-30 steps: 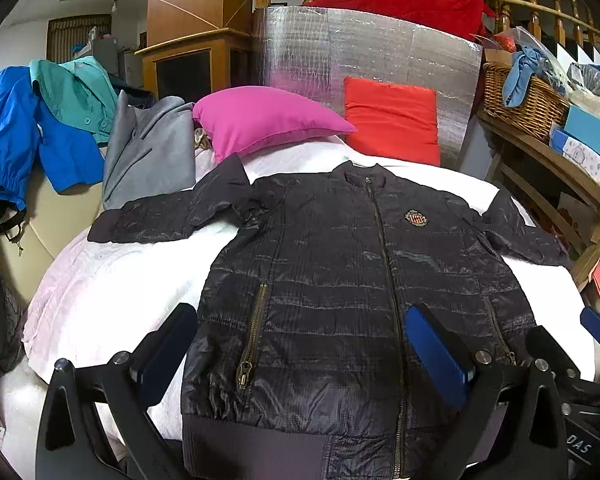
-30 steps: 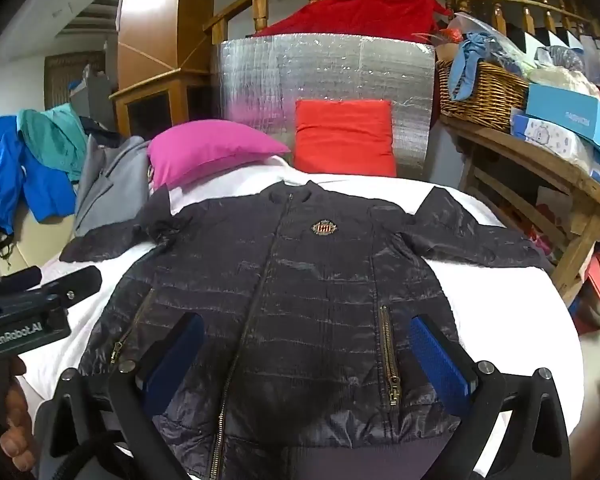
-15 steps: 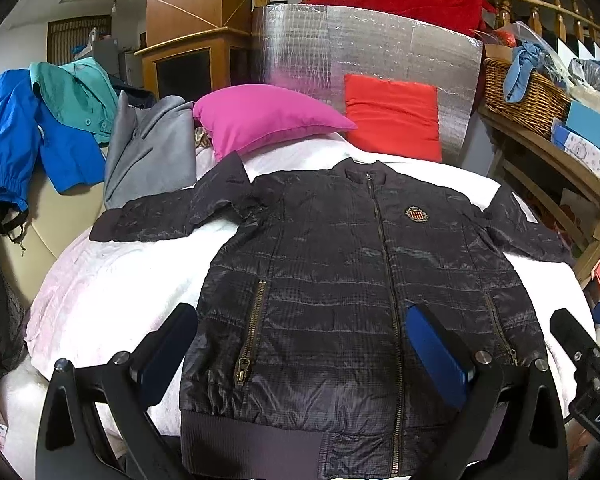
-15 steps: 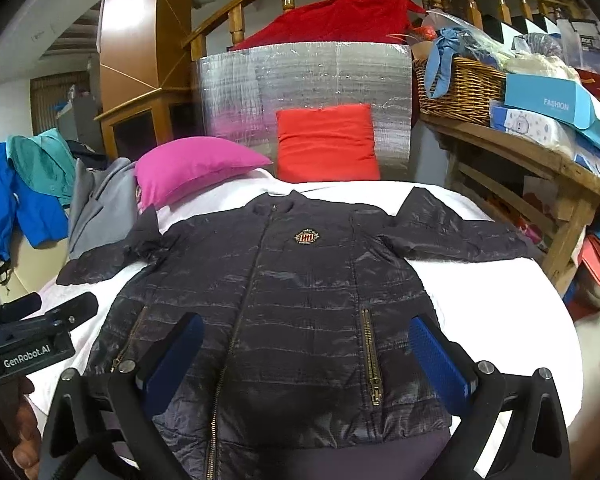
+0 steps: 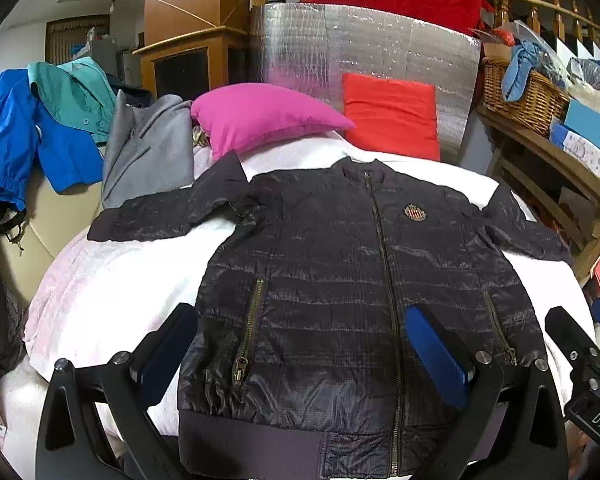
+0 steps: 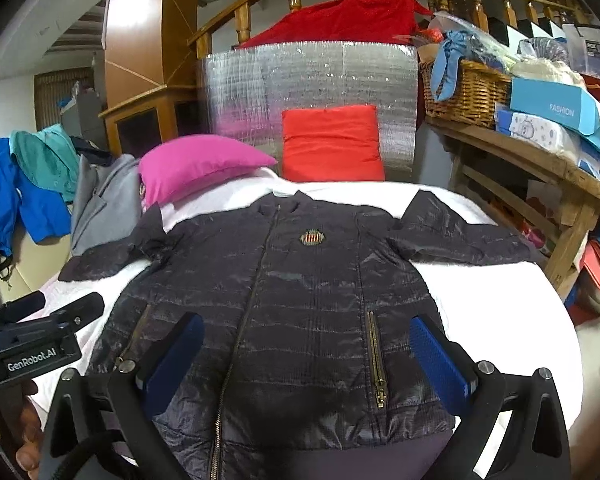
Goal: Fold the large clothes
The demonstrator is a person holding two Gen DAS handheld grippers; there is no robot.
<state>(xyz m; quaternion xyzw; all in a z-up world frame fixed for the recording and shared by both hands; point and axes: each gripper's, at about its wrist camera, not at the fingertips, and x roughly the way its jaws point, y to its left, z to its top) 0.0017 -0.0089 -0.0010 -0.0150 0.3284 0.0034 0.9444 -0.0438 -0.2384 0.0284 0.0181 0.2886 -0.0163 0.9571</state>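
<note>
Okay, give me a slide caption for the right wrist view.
Open right gripper above a zipped black jacket spread flat on white bedding.

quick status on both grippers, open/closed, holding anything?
Left gripper: open, holding nothing, above the black puffer jacket.
Right gripper: open, holding nothing, above the same jacket.

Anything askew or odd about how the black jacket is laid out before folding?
Mostly tidy: the black puffer jacket lies flat, zipped, front up on the white bedspread. One oddity: its sleeve nearest the magenta pillow is bunched and creased at the shoulder.
</note>
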